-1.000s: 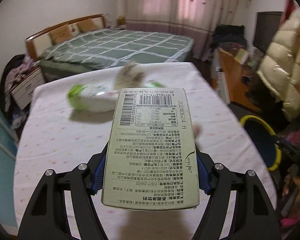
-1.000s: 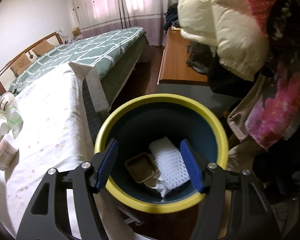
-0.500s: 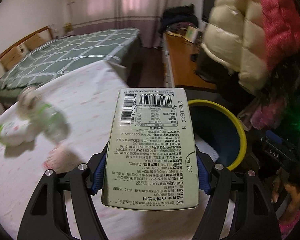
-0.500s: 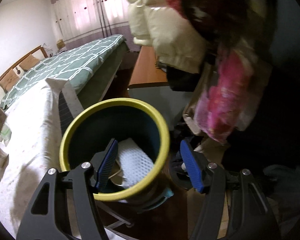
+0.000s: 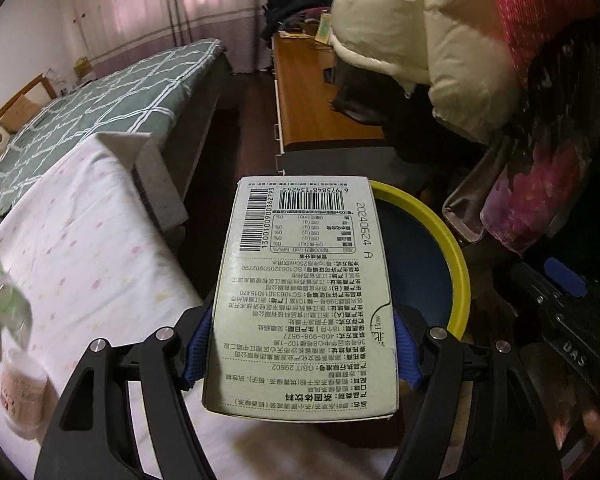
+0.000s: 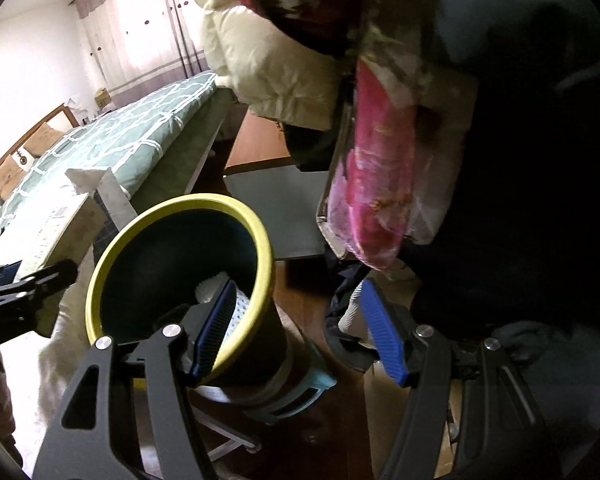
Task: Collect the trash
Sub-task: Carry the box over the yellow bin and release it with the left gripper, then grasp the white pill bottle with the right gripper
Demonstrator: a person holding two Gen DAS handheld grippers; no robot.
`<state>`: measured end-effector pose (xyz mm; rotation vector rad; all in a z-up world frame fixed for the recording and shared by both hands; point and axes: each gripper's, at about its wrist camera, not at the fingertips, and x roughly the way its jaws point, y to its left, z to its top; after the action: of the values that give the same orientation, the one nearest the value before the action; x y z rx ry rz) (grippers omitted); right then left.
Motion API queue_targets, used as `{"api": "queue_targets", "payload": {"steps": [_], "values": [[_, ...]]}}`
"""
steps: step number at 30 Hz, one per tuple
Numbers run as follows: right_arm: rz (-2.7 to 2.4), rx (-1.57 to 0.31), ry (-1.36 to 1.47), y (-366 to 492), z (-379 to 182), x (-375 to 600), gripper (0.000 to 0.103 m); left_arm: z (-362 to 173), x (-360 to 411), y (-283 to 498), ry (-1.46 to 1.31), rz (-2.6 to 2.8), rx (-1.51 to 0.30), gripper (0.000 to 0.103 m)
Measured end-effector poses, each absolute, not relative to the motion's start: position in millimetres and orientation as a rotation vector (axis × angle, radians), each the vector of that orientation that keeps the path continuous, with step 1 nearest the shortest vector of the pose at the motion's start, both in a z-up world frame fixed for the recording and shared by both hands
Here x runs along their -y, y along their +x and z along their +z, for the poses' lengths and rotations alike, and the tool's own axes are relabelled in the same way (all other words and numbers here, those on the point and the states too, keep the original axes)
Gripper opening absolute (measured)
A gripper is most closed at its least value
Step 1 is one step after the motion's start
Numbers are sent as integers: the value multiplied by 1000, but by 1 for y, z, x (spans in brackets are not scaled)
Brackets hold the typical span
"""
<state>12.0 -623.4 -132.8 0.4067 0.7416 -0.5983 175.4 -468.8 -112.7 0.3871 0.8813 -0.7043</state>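
Observation:
My left gripper [image 5: 302, 344] is shut on a pale green carton [image 5: 306, 292] printed with barcodes and text, held flat above the table's right edge, its far end reaching over the yellow-rimmed dark bin [image 5: 458, 264]. In the right wrist view the bin [image 6: 256, 228] stands on the floor beside the table, with white mesh trash [image 6: 242, 304] inside. My right gripper [image 6: 300, 328] is open and empty, low beside the bin's right rim. The carton [image 6: 56, 224] and left gripper [image 6: 28, 284] show at that view's left edge.
A table with a dotted white cloth [image 5: 84, 248] holds a small jar [image 5: 22, 388] and a clear bottle [image 5: 4, 300] at its left. A bed [image 5: 100, 100], a wooden desk [image 5: 312, 92] and hanging coats [image 5: 440, 40] surround the bin. Clothes [image 6: 380, 168] hang above my right gripper.
My left gripper swung right with the carton, from over the table toward the bin. My right gripper moved right and away from above the bin, now beside its rim.

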Motion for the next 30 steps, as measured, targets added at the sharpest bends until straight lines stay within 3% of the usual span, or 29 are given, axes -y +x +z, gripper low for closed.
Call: {"api": "queue_targets", "payload": {"steps": [2,11,30], "values": [[-597,-743,410,10,-134,625,62,-111,474,175,391,-699,-864,81],[-570,-755,403,20,-138,615,62,-74,428,165,295,-681,-801,91],[-398,-775,266,70,-115,517,62,-51,159,171,36,-262,-694,96]]}}
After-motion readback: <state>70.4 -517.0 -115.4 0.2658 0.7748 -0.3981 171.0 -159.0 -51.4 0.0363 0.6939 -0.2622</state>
